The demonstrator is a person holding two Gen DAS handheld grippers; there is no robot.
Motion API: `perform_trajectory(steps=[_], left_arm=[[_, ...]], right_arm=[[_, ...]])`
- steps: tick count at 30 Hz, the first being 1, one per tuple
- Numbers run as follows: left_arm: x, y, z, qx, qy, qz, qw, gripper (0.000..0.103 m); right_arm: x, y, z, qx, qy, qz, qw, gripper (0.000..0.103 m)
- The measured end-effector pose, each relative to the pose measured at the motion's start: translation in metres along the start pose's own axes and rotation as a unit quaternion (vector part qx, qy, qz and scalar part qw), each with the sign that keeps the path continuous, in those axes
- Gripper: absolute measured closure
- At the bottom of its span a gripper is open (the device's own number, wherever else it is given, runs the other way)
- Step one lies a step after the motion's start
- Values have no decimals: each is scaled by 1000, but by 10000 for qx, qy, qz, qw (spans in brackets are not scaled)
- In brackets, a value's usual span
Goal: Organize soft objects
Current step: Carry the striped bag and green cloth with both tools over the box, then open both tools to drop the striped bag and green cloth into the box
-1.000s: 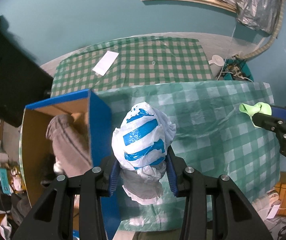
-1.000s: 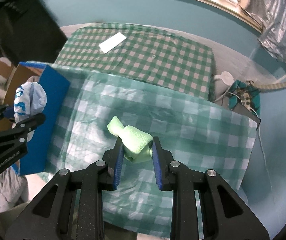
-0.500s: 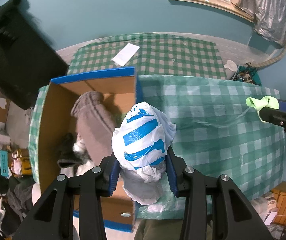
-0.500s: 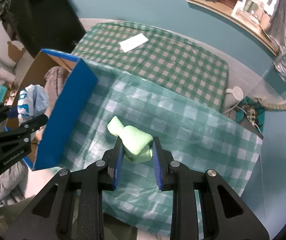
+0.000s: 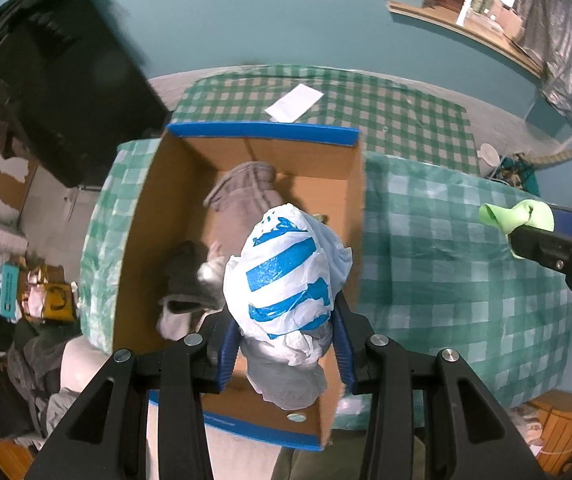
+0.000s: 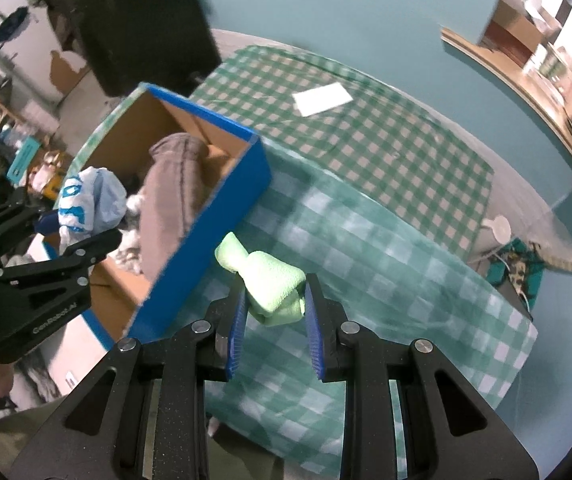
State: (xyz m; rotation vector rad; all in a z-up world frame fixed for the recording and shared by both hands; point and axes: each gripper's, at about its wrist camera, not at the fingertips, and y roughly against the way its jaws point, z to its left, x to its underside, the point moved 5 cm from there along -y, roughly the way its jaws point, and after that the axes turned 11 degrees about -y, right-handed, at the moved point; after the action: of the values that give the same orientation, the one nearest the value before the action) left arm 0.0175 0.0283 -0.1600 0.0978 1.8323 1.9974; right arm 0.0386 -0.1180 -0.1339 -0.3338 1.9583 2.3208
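Jaws of the left gripper [image 5: 284,334] clamp a bunched plastic bag [image 5: 286,276] above the cardboard box [image 5: 246,148], apparently for dropping in, while the right gripper [image 6: 274,310] pinches a green cloth [image 6: 270,284] over the table [image 6: 386,272].

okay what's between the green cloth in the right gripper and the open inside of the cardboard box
The box's blue right-hand wall stands between them. In the right wrist view the green cloth hangs just outside that wall, over the checked tablecloth.
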Motion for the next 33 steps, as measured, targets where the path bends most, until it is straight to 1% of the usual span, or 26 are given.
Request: perform_trajectory(steps=[12,20,28,33], left_arm=[[18,-7,51,-221,452,112,9987,62],[31,-14,82,-287,727,180,9968,62],[43,-25,108,-371,854,317,9951,62],[46,-34,118,-362,843,415,9949,61]], right_arm=[[-18,-16,68,-220,538,53,9983,77],[-26,-28,101,-308,781,141,9964,77],[-32,-40,125,-379,847,195,9955,77],[-35,-48,139,-388,843,249,9954,77]])
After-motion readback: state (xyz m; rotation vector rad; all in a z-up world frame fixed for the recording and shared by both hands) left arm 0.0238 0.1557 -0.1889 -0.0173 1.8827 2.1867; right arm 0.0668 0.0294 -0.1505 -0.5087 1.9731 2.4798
